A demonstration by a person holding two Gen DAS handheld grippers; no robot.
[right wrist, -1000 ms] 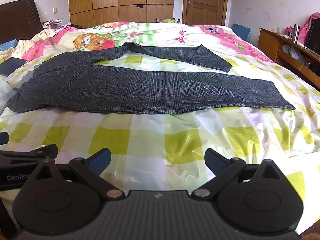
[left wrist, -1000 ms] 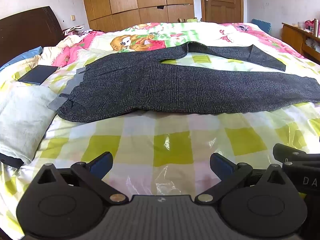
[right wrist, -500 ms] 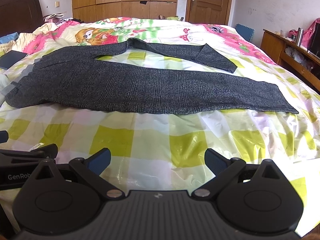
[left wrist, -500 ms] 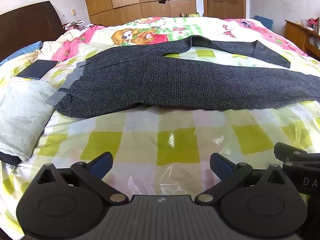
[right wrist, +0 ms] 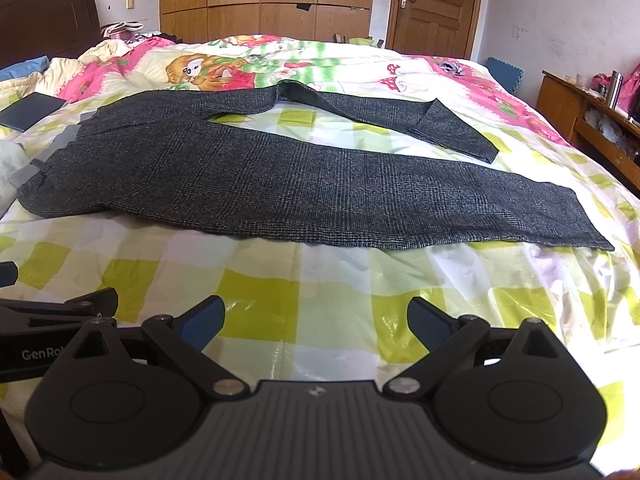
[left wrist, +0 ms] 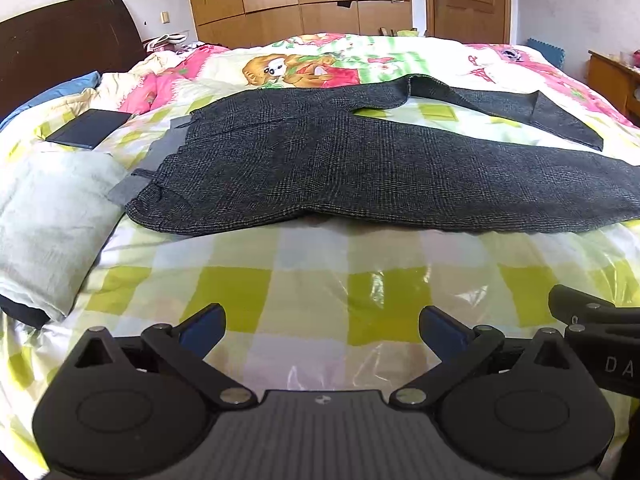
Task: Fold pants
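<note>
The pants [left wrist: 360,172] lay spread across the bed [left wrist: 312,280], waistband toward the headboard side at the left of both views and legs running to the right. The near leg [right wrist: 400,208] was flat and straight, its hem close to the right edge of the mattress. The far leg [right wrist: 384,116] splayed away from it, with its lower end doubled back over itself. Laid out like this, the garment looked ready for a first fold, probably bringing one leg onto the other; the turned-back cuff would likely need straightening first.

Just beside the waistband lay a pale folded cloth [left wrist: 48,220], and beyond that a dark flat item [left wrist: 90,133], too indistinct to name. Neither touched the legs, though the cloth sat very near the waist.

The left gripper [left wrist: 320,330] hovered over bare checked sheet in front of the waist and seat, its jaws spread wide and holding nothing. The right gripper [right wrist: 314,322] hovered likewise before the middle of the near leg, also gaping and empty. Both were well short of the fabric. Side by side and aimed along the near edge, they seemed placed to take that edge at two points.
</note>
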